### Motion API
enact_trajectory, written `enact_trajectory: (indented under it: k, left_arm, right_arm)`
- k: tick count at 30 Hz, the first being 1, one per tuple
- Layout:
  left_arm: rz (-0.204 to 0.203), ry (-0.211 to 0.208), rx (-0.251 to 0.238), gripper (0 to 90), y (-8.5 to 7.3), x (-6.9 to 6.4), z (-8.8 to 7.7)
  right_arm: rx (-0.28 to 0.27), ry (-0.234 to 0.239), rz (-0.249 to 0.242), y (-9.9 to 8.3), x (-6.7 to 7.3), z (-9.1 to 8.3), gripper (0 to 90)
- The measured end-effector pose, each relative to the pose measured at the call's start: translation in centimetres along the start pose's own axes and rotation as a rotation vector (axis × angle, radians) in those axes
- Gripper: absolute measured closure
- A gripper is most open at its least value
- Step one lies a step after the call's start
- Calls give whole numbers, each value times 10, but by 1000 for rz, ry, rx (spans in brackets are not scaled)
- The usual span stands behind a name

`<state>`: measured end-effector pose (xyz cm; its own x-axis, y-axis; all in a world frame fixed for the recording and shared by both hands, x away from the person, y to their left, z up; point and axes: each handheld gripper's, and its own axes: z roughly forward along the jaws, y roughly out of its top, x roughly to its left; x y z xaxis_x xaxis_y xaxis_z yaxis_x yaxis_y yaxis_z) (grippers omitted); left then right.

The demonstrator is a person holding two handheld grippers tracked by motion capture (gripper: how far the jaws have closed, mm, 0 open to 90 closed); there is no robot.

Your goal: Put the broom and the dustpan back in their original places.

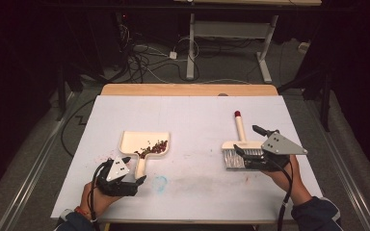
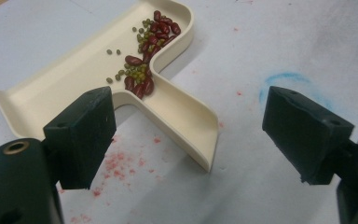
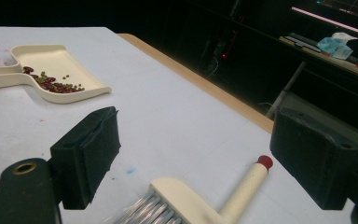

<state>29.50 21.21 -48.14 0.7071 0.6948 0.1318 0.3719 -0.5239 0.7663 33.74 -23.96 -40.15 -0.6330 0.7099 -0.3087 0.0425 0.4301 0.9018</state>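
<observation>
My left gripper (image 2: 186,140) has its fingers (image 2: 81,135) spread wide, the cream dustpan's (image 1: 144,144) handle lying between them untouched; the pan sits left of the tabletop's (image 1: 192,108) centre, its handle running toward the near edge. My right gripper (image 3: 205,161) is likewise open over the brush (image 1: 238,147), whose red-tipped handle points to the far edge.
</observation>
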Motion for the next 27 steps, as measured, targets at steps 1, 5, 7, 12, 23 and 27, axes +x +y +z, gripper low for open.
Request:
enact_trajectory:
  k: [1, 5, 7, 12, 23, 27]
  left_arm:
    - [0, 2, 0, 172, 0, 0, 0]
    - [-1, 3, -4, 172, 0, 0, -1]
    - [-2, 2, -5, 172, 0, 0, -1]
    - [-5, 8, -13, 172, 0, 1, -2]
    - [-6, 23, -27, 172, 2, -1, -1]
    - [6, 25, -19, 172, 2, -4, 0]
  right_arm:
    - [-1, 0, -1, -2, 1, -1, 162]
    - [-10, 1, 0, -8, 2, -7, 164]
    - [-7, 1, 0, -13, 3, -9, 164]
    - [5, -7, -10, -24, 5, -13, 166]
    - [25, -19, 2, -52, 10, -22, 165]
    - [43, -21, 26, -63, 13, -26, 166]
